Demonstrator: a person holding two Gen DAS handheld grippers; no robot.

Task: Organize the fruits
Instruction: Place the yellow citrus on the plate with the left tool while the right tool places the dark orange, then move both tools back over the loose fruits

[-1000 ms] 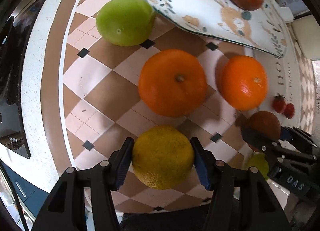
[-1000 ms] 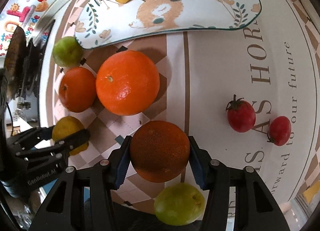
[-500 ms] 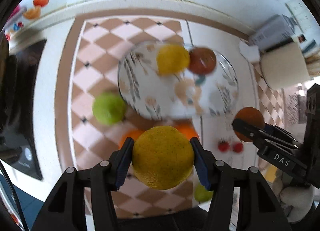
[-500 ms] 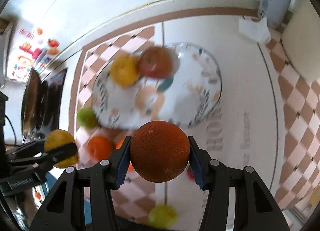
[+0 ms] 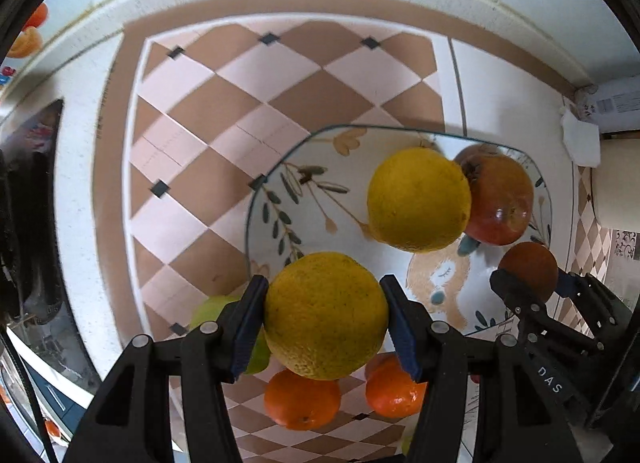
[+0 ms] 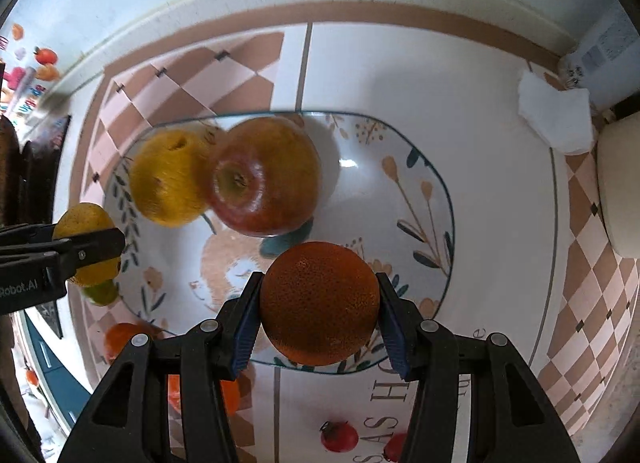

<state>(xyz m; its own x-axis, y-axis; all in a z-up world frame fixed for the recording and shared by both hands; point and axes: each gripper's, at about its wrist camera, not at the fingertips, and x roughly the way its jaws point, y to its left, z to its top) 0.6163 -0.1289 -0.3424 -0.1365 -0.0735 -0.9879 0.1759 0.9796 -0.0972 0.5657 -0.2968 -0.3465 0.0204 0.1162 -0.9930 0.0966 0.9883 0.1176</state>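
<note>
A checked mat covers the counter, with a flowered plate on it. The left gripper is clamped on a yellow citrus above the plate's near left edge; the right gripper is clamped on a dark orange above its near edge. One lemon and one apple lie on the plate. Two cherry tomatoes are shown only by the right view; two oranges are seen clearly only in the left.
</note>
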